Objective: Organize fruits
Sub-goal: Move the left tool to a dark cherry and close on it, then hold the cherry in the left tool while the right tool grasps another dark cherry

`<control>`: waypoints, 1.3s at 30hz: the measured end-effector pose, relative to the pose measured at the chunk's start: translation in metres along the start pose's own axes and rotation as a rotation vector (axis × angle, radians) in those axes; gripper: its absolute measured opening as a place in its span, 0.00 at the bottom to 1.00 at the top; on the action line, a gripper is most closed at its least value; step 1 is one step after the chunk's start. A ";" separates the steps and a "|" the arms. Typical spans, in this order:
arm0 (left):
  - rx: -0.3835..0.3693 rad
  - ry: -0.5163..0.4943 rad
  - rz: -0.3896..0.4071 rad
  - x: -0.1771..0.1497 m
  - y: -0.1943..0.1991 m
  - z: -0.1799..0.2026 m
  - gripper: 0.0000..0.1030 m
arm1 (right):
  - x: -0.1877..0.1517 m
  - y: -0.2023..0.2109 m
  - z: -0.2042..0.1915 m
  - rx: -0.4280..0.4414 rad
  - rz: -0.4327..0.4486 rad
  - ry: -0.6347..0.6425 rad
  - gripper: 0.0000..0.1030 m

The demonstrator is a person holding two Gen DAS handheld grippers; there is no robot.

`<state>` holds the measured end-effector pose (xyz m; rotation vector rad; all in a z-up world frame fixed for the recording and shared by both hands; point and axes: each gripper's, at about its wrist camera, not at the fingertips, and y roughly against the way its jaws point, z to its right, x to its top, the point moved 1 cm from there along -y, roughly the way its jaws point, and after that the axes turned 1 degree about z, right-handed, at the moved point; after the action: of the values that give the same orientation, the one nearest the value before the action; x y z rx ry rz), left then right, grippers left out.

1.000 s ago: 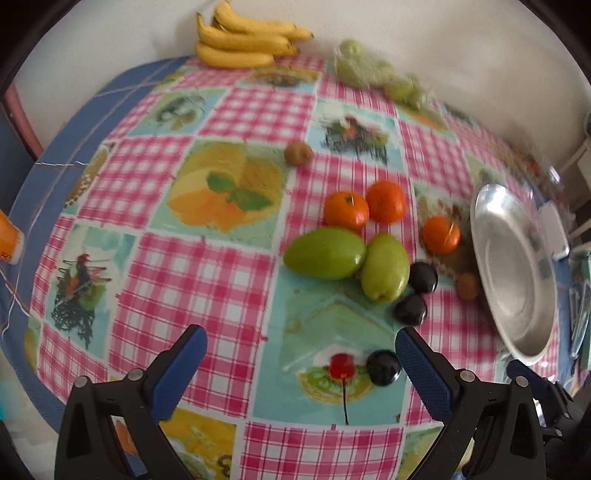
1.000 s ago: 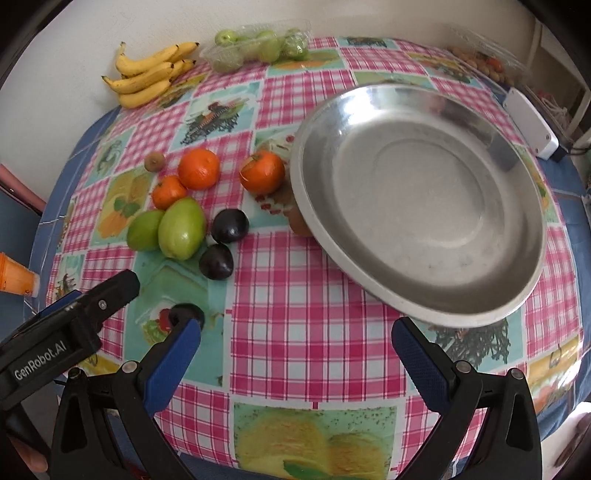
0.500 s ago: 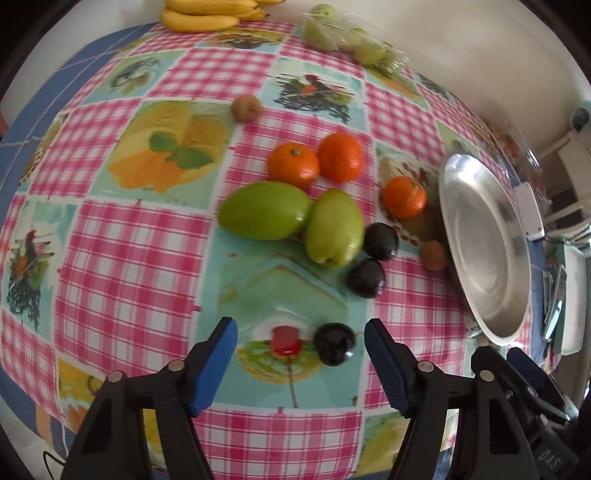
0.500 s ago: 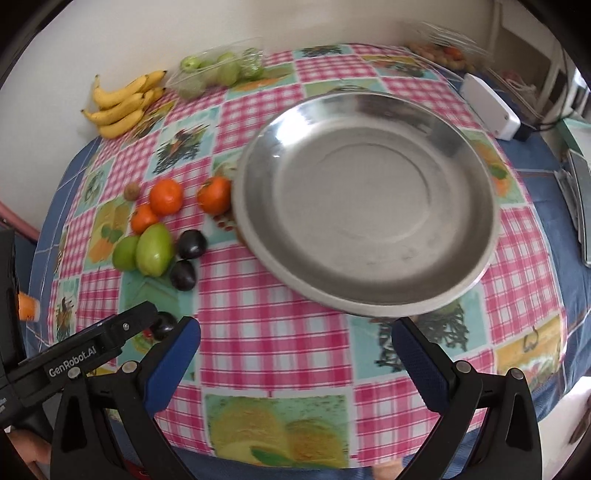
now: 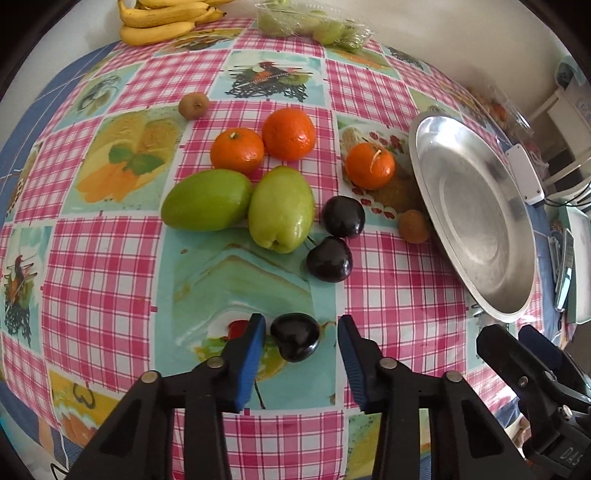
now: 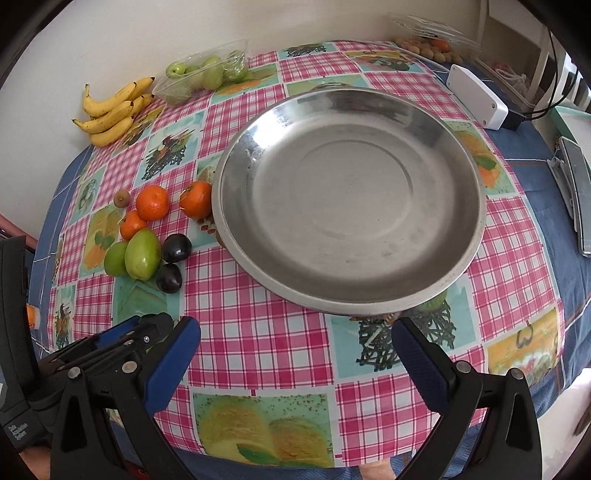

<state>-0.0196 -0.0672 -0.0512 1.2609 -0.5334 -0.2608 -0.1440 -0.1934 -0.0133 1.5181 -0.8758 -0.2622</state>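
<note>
Left gripper pointed steeply down at the desk, jaws just been closing around a dark plum. Plum between the blue pads: left pad touching or almost touching it, right pad clearly apart from it, so not yet clamped. Plum glossy, near-black purple, rounded with a shallow cleft, lying on a turquoise square of the checked cloth near the front edge.

Further back, 2 more dark plums, same glossy skin, just beside each other. Left of them 2 green oval fruits, smooth and pale, touching side by side. Behind those, 2 oranges touching, a 3rd orange with a short stalk nearer the metal plate. 1 small brown fruit against the plate's rim, another alone further back. Bananas and a clear pack of green fruit at the far edge by the wall.

Right gripper wide open, nothing between its pads, above the checked cloth at the near rim of the plate. Plate shiny, round, shallow, bare.
</note>
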 end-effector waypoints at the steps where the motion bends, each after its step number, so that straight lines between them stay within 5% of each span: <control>1: 0.002 -0.006 0.002 -0.001 0.001 0.001 0.39 | 0.001 -0.001 -0.001 0.000 0.000 0.000 1.00; 6: 0.022 -0.013 0.015 -0.001 0.000 0.006 0.28 | 0.001 -0.001 -0.001 0.003 0.000 -0.010 1.00; 16: -0.016 0.042 0.060 0.000 0.022 -0.015 0.28 | 0.005 0.000 -0.004 0.023 0.017 -0.022 1.00; 30: 0.097 0.234 0.171 0.004 0.053 -0.074 0.28 | 0.010 -0.002 -0.072 0.160 0.070 0.105 1.00; 39: 0.097 0.287 0.179 0.005 0.056 -0.092 0.28 | 0.009 -0.020 -0.102 0.136 0.050 0.204 0.84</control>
<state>0.0261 0.0232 -0.0158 1.3091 -0.4116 0.0969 -0.0657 -0.1248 -0.0109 1.6143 -0.7799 -0.0109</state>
